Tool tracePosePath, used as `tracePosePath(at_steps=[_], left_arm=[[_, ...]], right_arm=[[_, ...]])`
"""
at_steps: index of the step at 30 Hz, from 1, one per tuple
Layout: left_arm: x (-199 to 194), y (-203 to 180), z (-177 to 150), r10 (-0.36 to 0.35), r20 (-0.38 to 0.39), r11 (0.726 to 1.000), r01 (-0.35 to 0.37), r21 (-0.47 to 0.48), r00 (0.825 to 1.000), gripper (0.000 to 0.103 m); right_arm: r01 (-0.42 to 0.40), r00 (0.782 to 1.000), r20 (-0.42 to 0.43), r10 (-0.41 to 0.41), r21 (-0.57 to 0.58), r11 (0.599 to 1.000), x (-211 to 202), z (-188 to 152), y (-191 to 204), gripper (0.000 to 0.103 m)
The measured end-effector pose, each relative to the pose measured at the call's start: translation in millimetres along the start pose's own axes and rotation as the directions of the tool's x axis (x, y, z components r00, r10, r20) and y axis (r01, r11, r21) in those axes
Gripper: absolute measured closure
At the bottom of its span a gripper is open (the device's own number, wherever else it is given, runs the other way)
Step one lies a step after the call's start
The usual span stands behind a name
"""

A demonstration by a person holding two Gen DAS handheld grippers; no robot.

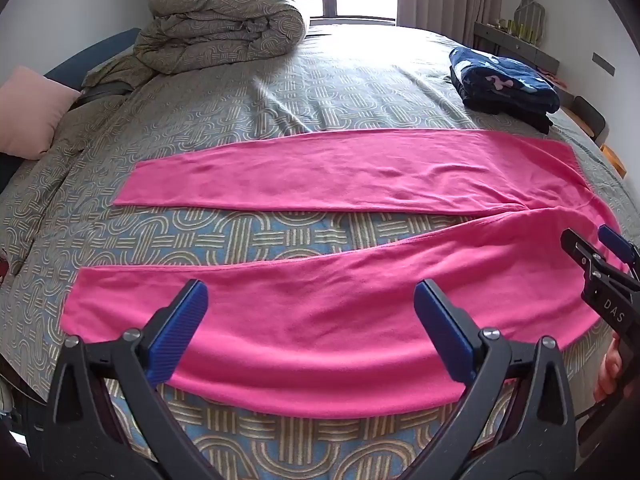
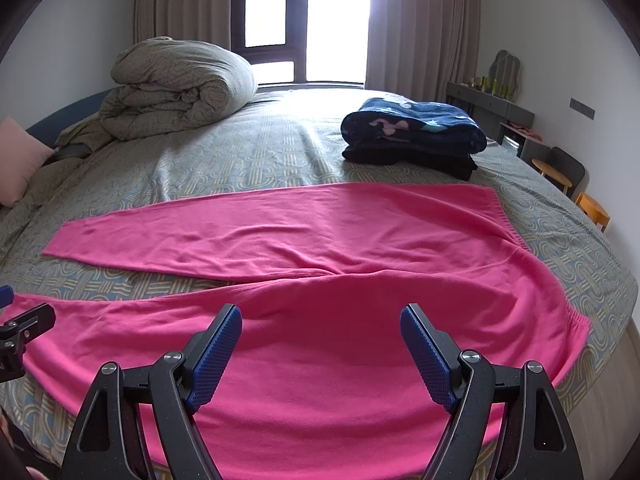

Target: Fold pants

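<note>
The pants [image 2: 320, 280] lie flat on the bed [image 2: 248, 152], with the two legs spread apart and pointing left and the waist at the right. Behind the pants, to the right, sits a stack of folded clothes [image 2: 414, 136]. Far back on the left is a rolled-up quilt [image 2: 180, 88], and a pillow [image 2: 20, 160] lies at the left edge. Behind the bed is a window [image 2: 304, 20]. A dresser [image 2: 492, 108] stands by the right wall.
</note>
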State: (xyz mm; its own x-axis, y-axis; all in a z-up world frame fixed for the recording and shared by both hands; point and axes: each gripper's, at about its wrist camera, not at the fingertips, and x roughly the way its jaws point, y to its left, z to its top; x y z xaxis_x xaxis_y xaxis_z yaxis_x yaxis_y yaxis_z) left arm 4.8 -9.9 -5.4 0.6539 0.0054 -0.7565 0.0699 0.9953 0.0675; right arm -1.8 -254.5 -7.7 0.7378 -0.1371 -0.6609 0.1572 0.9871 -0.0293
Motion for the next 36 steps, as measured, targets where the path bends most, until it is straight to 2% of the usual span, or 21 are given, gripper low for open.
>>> tracePosePath(at_steps=[2, 9, 10, 12, 17, 18, 21, 26, 36], left_arm=[[0.1, -0.7, 3.4, 0.016, -0.028, 1.0, -0.015, 0.023, 0.999, 0.001], [-1.0, -1.9, 5.1, 0.017, -0.039, 1.0, -0.016, 0.025, 0.999, 0.001], [0.1, -0.7, 5.8, 0.036, -0.058, 0.999, -0.033, 0.043, 0.998, 0.001], [0.4, 0.4, 6.6, 0.025, -0.073, 0.999, -0.023, 0.035, 0.997, 0.001], [-0.1, 5.4, 6.3, -0.029, -0.061, 0.999, 0.028, -0.019, 0.998, 0.001], [-0.4, 6.5, 5.2, -0.027, -0.03, 0.999, 0.027, -0.025, 0.999, 0.001], [-1.0, 8.9, 4.0, -0.018, -0.015, 0.999, 0.018, -0.033, 1.0, 0.001], [0.6, 11.1, 2.4, -0.024, -0.023, 0.999, 0.023, -0.046, 0.999, 0.001], [2.8, 8.3, 0.8, -0.028, -0.04, 0.999, 0.027, -0.044, 0.999, 0.001]], right_arm=[[-0.001, 1.0, 0.001, 0.001, 0.0, 1.0, 0.0, 0.0, 0.1, 0.02], [0.0, 1.0, 0.001, 0.0, 0.001, 1.0, 0.0, 0.2, 0.3, 0.02], [0.0, 1.0, 0.001, 0.0, 0.001, 1.0, 0.0, 0.2, 0.3, 0.02], [-0.002, 1.0, -0.002, 0.002, 0.002, 1.0, 0.2, 0.1, -0.2, 0.02], [-0.002, 1.0, -0.003, 0.002, 0.002, 1.0, 0.3, 0.7, 0.0, 0.02], [-0.002, 1.0, -0.003, 0.002, 0.002, 1.0, 0.4, 0.7, 0.0, 0.02], [-0.004, 1.0, 0.0, 0.004, 0.004, 1.0, -0.2, 0.5, -0.6, 0.02], [0.004, 1.0, 0.01, -0.004, 0.005, 1.0, -3.9, -2.6, -1.2, 0.02], [-0.003, 1.0, -0.024, 0.004, 0.045, 0.999, -0.2, -6.5, -6.9, 0.02]])
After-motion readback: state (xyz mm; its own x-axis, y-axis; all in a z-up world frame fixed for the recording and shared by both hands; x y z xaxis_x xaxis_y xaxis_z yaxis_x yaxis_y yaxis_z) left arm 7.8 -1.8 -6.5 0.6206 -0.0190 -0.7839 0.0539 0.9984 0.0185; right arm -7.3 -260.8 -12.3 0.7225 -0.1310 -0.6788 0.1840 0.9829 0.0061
